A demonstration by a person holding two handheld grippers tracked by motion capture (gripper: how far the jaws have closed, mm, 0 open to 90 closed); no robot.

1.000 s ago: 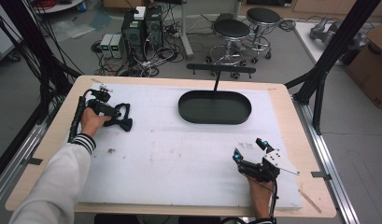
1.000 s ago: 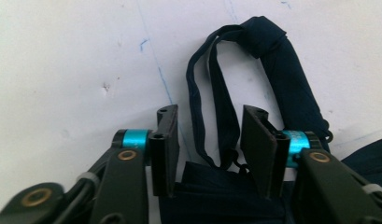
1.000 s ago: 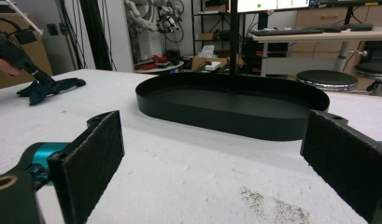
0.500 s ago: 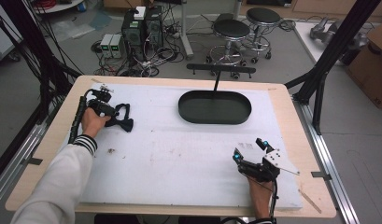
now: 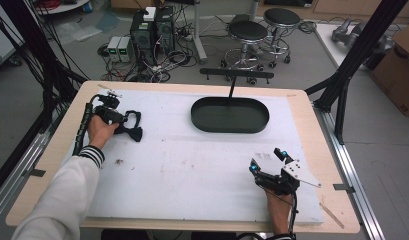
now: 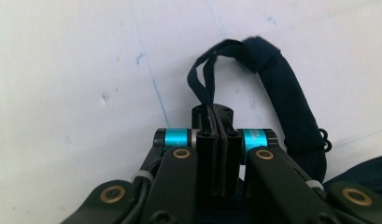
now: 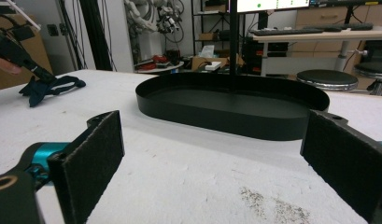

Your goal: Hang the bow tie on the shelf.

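While the right gripper (image 5: 268, 160) rested near the table's (image 5: 302, 107) near right corner, held up off the white mat (image 5: 192, 165) by the person's right hand (image 5: 278, 212), its jaws stood wide apart with nothing between them. From the right gripper view, the two black pads (image 7: 93, 158) framed bare mat, with a faint dark smudge (image 7: 272, 205) on the surface just ahead.

Farther up the table, toward the left edge, the left hand (image 5: 101, 131) in a white sleeve with a striped cuff (image 5: 93, 154) held the left gripper (image 5: 126, 120). Its jaws had just been closing and were now pressed together on the thin straps of a dark blue bow tie (image 5: 132, 126). In the left gripper view the straps ran up out of the closed pads (image 6: 217, 140), looped over and joined the tie's thicker band (image 6: 284, 100), which curved down the right side of that view and lay on the mat. The rest of the bow tie lay on the mat just beyond the gripper, toward the table's middle.

Farther still, near the far edge and right of the middle, sat a black oval tray (image 5: 230, 125), empty, well apart from both grippers. A black stand (image 5: 236, 75) rose just behind it.
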